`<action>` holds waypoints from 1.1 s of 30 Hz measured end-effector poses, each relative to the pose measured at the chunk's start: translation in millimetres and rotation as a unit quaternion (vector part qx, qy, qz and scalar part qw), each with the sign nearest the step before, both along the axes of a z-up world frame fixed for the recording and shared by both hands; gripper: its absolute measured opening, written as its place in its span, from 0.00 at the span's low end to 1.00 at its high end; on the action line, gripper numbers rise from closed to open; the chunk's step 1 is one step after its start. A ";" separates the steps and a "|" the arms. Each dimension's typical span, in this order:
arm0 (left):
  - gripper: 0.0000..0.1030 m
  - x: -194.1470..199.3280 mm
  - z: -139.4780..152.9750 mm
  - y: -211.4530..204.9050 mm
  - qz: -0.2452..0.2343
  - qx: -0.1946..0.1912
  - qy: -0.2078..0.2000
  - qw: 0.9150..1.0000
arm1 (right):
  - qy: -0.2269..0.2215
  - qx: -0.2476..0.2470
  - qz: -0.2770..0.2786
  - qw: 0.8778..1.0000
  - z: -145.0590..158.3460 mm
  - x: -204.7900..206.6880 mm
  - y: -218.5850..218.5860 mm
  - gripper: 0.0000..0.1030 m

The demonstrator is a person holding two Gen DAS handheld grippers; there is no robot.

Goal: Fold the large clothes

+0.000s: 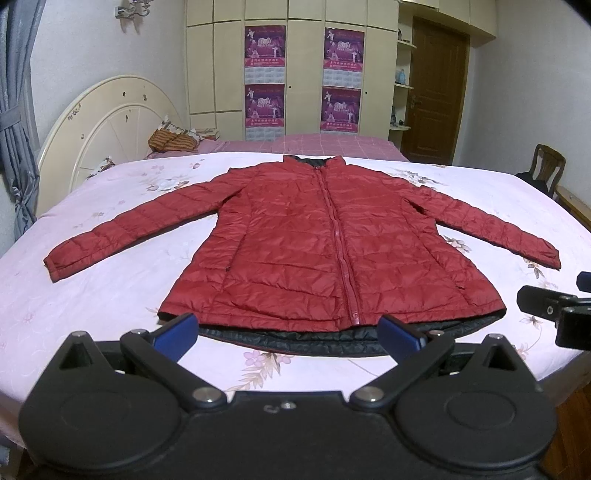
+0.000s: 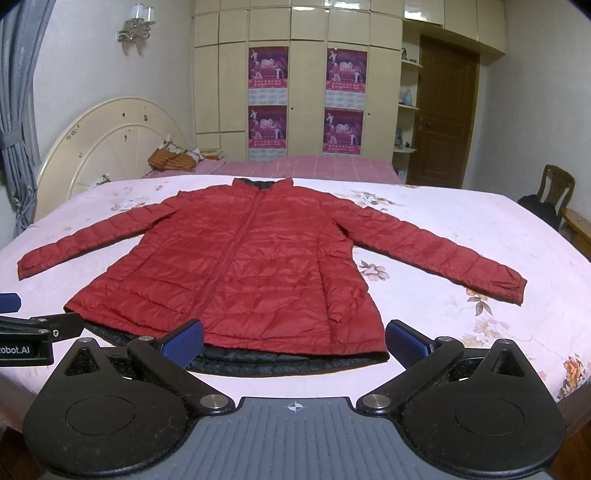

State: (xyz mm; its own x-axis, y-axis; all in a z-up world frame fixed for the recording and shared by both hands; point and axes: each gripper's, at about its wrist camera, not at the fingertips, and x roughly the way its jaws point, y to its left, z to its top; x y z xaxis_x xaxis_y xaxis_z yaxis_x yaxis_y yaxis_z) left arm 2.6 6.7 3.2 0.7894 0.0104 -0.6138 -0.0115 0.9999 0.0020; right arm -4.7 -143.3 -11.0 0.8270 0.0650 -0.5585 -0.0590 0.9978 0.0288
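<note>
One red jacket (image 1: 332, 240) flat on bed (image 1: 92, 295), zipped, both sleeves spread; black hem at near edge. Bare sheet either side. Left gripper (image 1: 288, 332), right gripper (image 2: 293, 341): jaws wide apart, nothing held, above hem.

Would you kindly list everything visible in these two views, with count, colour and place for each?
jacket: one, red with dark lining, spread flat and zipped on the near bed
bed: one, pale pink floral cover, under the jacket
headboard: one, cream, rounded, at left
pillows: a few, striped and floral, by the headboard
wardrobe: one, cream, back wall
posters: four, purple, on the wardrobe doors
door: one, brown, shut, back right
chair: one, wooden, far right
wall lamp: one, upper left
curtain: one, grey, tied, left edge
left gripper: one, black, blue fingers open, at the hem
right gripper: one, black, open, at the hem
</note>
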 end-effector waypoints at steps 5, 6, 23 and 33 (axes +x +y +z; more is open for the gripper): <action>1.00 0.3 -0.1 0.3 0.000 0.000 0.000 1.000 | 0.000 0.001 0.000 1.000 -0.3 -0.2 0.6 1.00; 1.00 0.3 -0.1 0.4 0.000 0.000 0.000 1.000 | 0.000 0.001 0.000 1.000 -0.2 -0.2 0.5 1.00; 1.00 -1.8 0.8 5.5 0.001 -0.002 -0.001 1.000 | -0.002 0.000 -0.004 1.000 1.4 -0.3 3.8 1.00; 1.00 -2.2 1.3 7.0 0.002 -0.001 -0.001 1.000 | -0.003 0.000 -0.003 1.000 1.0 0.1 3.7 1.00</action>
